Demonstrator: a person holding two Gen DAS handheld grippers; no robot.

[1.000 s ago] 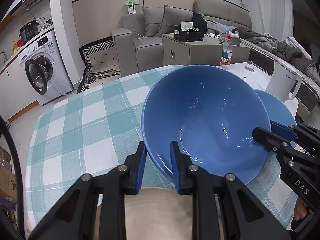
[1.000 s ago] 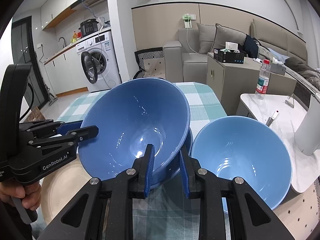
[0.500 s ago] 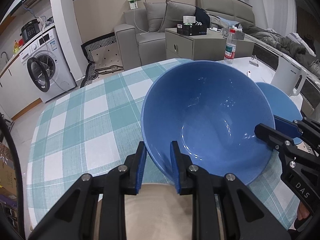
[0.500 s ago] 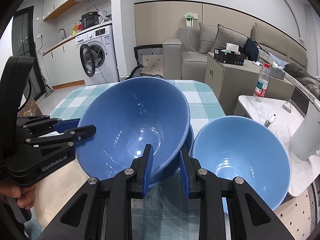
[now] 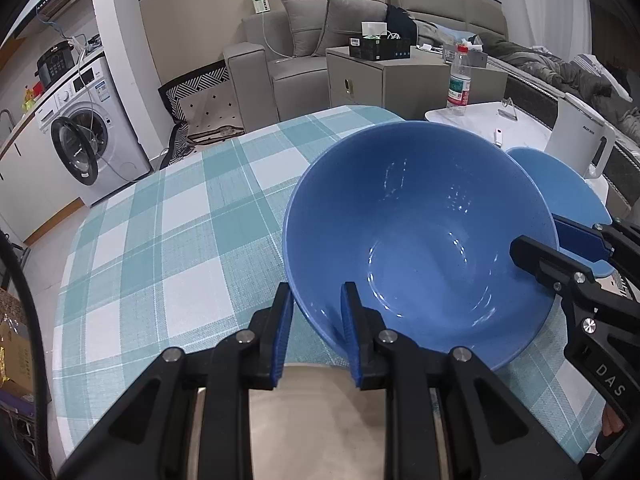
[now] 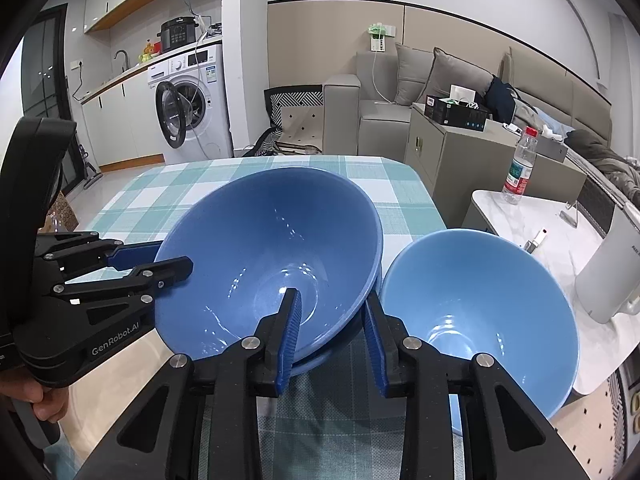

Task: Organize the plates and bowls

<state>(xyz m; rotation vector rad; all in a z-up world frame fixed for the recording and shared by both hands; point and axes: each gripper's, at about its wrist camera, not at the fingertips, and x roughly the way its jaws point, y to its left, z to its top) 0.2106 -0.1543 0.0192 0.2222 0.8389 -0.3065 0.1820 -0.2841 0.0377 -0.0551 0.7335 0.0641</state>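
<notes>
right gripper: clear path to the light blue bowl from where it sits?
Probably yes. The right gripper, jaws just opening, straddles the dark blue bowl rim; the light blue bowl sits right beside it, nothing between.

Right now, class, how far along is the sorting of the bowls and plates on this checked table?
Looks done: the dark blue bowl seems set into another dark bowl, whose rim shows beneath. In hand: the left gripper is shut on its rim; the right gripper has just been opening its jaws around the opposite rim. Left: the light blue bowl stands alone beside it, and the beige plate lies apart.
</notes>
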